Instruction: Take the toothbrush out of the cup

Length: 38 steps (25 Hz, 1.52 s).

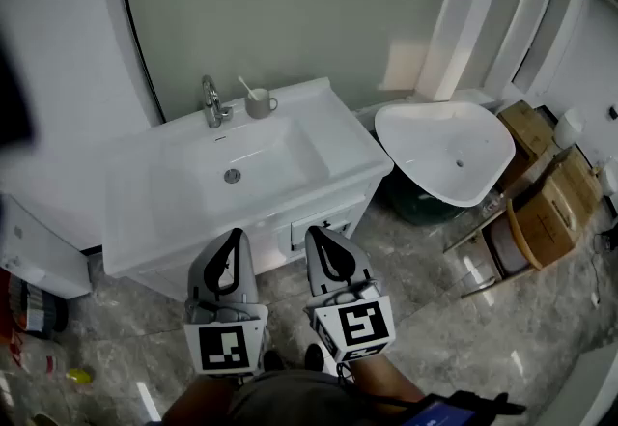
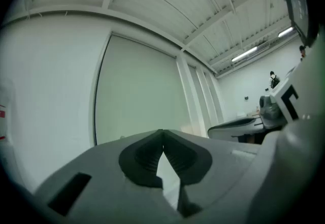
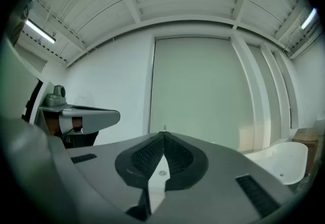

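Starting the task looks like the step in hand: nothing has been reached for, and the toothbrush (image 1: 245, 85) stands in the cup (image 1: 258, 104), handle leaning up and away to the left. The cup sits at the back edge of the sink (image 1: 319, 129), just right of the tap (image 1: 213, 103), well ahead of both grippers and somewhat above them. The left gripper (image 1: 234, 242) and the right gripper (image 1: 319, 242) are held side by side, close to the person's body, low in front of the cabinet under the sink, pointing level toward the wall. Each has its jaws closed tip to tip with nothing between them. The next move likely calls for carrying one gripper forward over the basin, parting its jaws on the way, and lining them up on the thin handle above the cup's rim; the right gripper is the nearer of the two. The other gripper may need to steady the cup.
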Tool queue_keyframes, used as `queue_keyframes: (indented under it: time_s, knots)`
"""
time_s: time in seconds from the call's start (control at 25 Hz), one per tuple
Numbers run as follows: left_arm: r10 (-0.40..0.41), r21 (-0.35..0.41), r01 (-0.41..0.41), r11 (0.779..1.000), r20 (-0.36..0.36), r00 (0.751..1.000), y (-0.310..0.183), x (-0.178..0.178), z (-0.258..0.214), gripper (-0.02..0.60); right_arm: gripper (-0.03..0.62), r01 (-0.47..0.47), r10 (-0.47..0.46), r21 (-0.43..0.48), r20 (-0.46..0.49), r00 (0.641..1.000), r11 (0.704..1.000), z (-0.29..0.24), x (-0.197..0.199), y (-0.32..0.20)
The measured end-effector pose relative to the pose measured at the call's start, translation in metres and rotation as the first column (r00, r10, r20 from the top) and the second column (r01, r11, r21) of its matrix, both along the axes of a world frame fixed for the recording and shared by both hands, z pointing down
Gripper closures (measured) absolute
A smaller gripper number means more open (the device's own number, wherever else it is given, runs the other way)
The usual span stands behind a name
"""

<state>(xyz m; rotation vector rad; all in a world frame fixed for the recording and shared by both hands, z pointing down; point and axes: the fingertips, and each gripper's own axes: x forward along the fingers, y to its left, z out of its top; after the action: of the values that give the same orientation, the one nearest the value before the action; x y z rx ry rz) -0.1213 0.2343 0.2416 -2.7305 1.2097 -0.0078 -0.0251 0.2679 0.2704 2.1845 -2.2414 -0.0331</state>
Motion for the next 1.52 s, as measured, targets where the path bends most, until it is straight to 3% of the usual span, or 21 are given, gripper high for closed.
queue_keyframes:
  time_s: [0.28,0.52,0.88,1.2,1.52]
  knots:
    - [0.002,0.003,-0.002,1.000,0.008,1.000,0.005,0.019,0.002,0.568,0.580,0.019,-0.020,0.030,0.026,0.999,0.999,-0.001,0.018,0.006]
    - [-0.009,0.006,0.009,1.000,0.036,0.999,0.014,0.039,0.006,0.568,0.579,-0.035,0.036,-0.029,0.053,0.998,0.999,0.007,0.060,0.015]
    - [-0.041,-0.024,0.042,0.999,0.077,0.996,0.015,0.056,0.022,0.567,0.579,-0.048,0.048,0.004,0.069,0.996,0.999,0.012,0.105,0.011]
    - [-0.055,-0.031,0.057,0.998,0.068,0.996,-0.026,0.060,0.032,0.568,0.579,-0.039,0.040,-0.002,0.050,0.998,0.999,0.018,0.112,-0.033]
    - [-0.041,-0.079,0.045,0.996,0.048,0.998,-0.118,0.075,0.048,0.568,0.579,-0.018,0.019,-0.026,0.030,0.999,0.999,0.028,0.113,-0.124]
